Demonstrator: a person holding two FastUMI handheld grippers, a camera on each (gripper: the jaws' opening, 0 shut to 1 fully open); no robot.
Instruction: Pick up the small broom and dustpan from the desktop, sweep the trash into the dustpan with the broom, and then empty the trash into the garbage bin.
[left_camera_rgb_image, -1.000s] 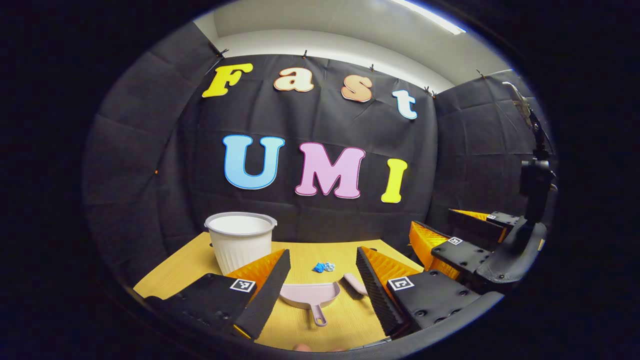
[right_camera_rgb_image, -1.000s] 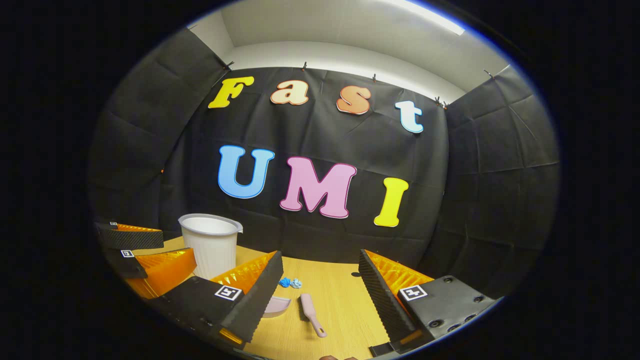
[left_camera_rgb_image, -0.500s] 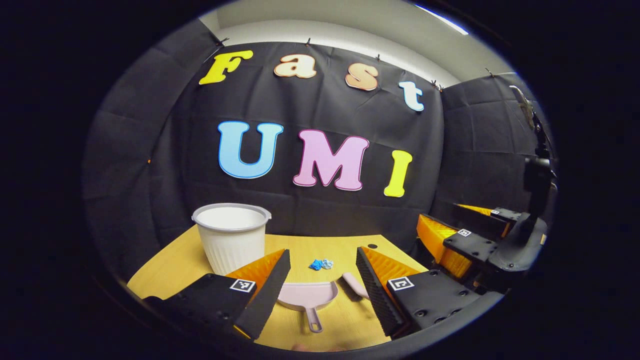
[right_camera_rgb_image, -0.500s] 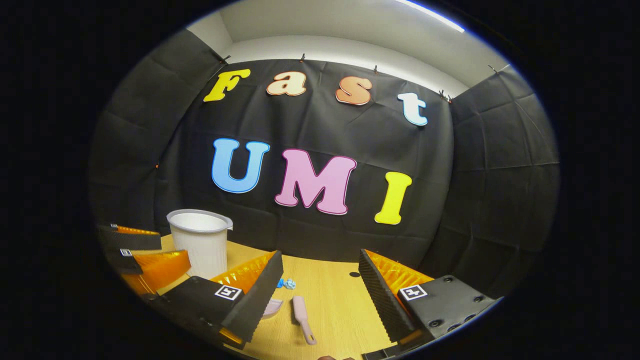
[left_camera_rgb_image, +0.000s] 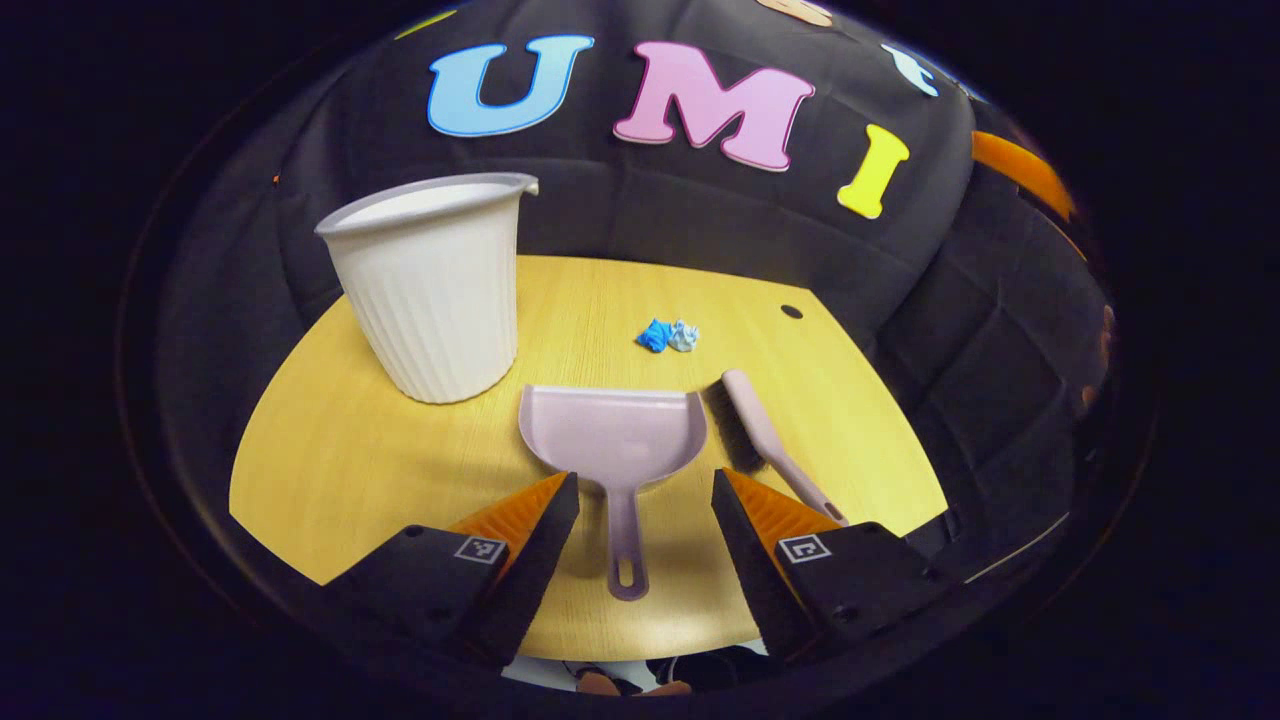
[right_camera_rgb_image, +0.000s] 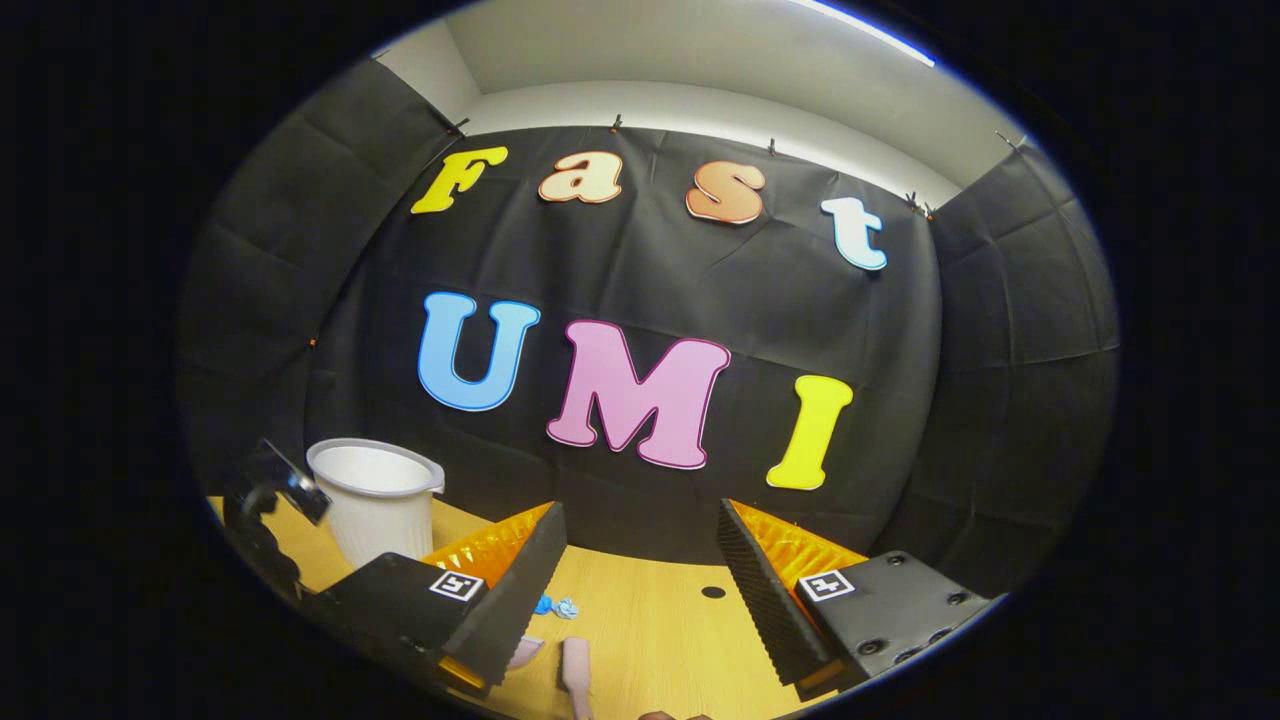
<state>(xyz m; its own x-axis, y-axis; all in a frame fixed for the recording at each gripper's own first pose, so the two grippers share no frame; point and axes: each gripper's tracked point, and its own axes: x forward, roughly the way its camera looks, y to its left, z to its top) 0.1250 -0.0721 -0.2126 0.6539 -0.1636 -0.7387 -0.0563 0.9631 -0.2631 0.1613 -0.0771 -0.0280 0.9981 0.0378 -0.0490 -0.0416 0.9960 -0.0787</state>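
In the left gripper view, the left tool is held wide apart above the bench, with nothing between its fingers. The pink dustpan lies flat on the bench, and its handle runs back through the gap between the fingers; whether the fingers touch it cannot be told. Just to the right of the dustpan, a pink broom lies flat, bristles toward the dustpan. Beyond the dustpan, a small blue and white crumpled scrap of trash rests apart from it. To the left of the dustpan, a white ribbed bin stands upright.

In the right gripper view, the right tool is also spread wide and empty, raised over the bench. The broom, the trash and the bin are seen below it. Square coded markers are fixed on the fingers; no readable brand is seen.
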